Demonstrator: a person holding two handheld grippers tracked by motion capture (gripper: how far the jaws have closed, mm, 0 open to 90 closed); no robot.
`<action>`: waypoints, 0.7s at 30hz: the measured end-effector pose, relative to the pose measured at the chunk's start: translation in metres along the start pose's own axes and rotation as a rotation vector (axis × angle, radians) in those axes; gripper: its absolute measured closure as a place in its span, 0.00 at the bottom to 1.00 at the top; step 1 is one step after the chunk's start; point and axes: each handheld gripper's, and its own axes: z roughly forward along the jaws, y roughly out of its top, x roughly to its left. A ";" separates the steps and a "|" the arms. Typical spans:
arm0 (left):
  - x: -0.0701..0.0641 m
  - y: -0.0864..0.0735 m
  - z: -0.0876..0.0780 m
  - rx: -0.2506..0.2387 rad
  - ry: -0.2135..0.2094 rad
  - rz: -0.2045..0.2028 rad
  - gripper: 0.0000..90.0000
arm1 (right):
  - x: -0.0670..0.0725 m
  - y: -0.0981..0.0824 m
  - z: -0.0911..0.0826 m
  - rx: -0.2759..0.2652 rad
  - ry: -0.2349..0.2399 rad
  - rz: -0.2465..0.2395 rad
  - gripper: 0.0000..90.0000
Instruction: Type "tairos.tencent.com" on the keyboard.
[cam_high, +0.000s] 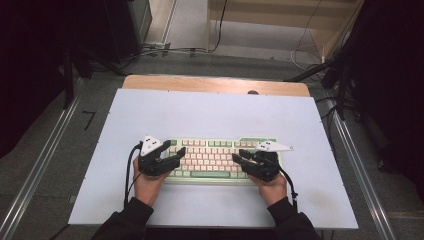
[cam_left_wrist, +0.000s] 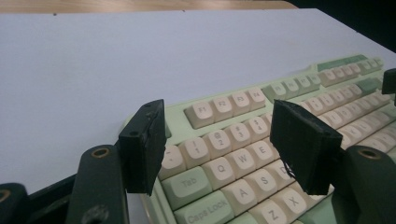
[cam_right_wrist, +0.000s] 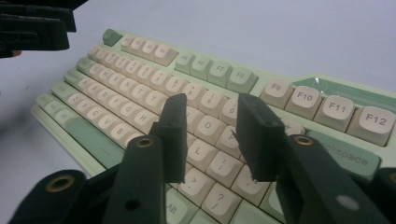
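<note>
Mint-green and cream, the keyboard (cam_high: 210, 161) lies square on the near half of the pale mat (cam_high: 215, 112) that covers the wooden table (cam_high: 200, 83). The left gripper (cam_high: 176, 156) hovers over the keyboard's left end, its jaws wide apart with nothing between them; in the left gripper view they frame the Q, W and E keys (cam_left_wrist: 240, 156). The right gripper (cam_high: 239, 157) hangs over the keyboard's right part, jaws at a narrow gap, empty, above the O, P and L keys (cam_right_wrist: 209, 127).
</note>
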 end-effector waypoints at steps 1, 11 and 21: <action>0.002 0.000 0.000 0.000 0.005 -0.004 0.40 | 0.000 0.000 0.001 0.001 -0.002 -0.001 0.75; 0.004 -0.001 0.000 -0.002 0.021 -0.004 0.41 | 0.004 0.006 0.016 0.068 -0.019 -0.046 0.97; 0.004 -0.001 0.000 0.007 0.019 -0.002 0.41 | 0.007 0.008 0.034 0.117 -0.034 -0.063 0.97</action>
